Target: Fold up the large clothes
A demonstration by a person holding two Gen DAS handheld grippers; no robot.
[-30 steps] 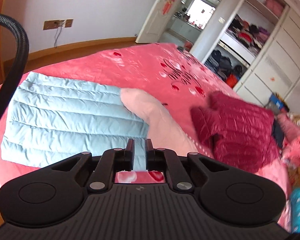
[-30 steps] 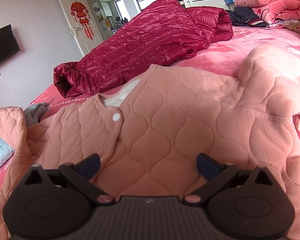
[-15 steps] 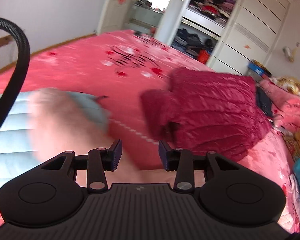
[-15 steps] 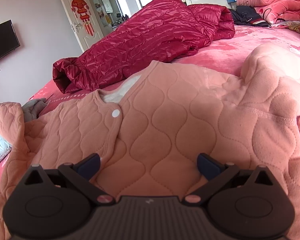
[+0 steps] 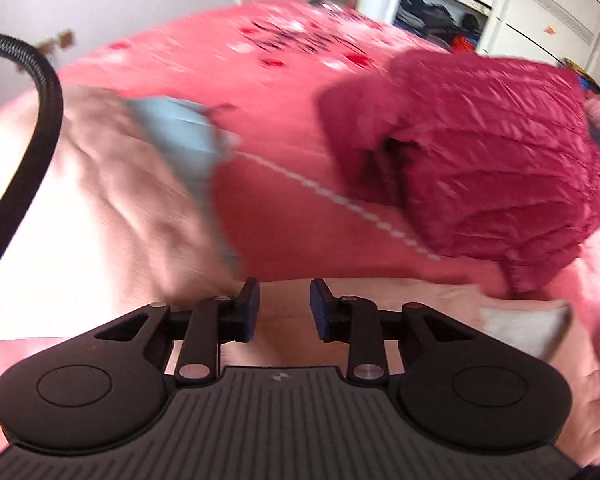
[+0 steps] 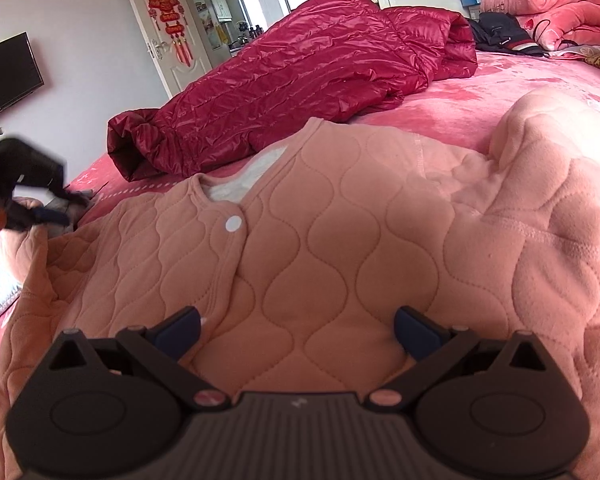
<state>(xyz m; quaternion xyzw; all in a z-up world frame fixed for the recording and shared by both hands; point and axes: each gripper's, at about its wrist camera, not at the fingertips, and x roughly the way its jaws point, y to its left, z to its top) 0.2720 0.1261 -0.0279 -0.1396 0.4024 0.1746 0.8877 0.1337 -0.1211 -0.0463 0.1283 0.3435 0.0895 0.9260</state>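
A: Two claws, one garment between them. The right claw (image 6: 298,330) sits low over the chest of the pink quilted jacket (image 6: 340,240), blue pads spread wide, nothing between them but flat cloth they do not pinch.

B: And the left claw (image 5: 282,310)?

A: It is part open and its jaws are closing. Pink fabric lies under the gap, but I see no fold caught between the pads, so it holds nothing. In the right wrist view it shows as a dark blur at the far left edge (image 6: 24,196), over the jacket's left sleeve (image 6: 28,256).

B: So which way does the jacket run?

A: It lies front up on the bed (image 6: 500,92), collar away from the right claw and hem towards it, sleeves out to either side. Its long axis runs from near to far in that view.

B: Then the left sleeve is the left claw's job.

A: I judge so; it is the nearer one there. That sleeve rests partly on a light blue padded garment (image 5: 180,136), so a careless pinch could catch both.

B: Beyond that?

A: The crimson down coat (image 6: 300,92), heaped farther up the bed, just clear of the collar.
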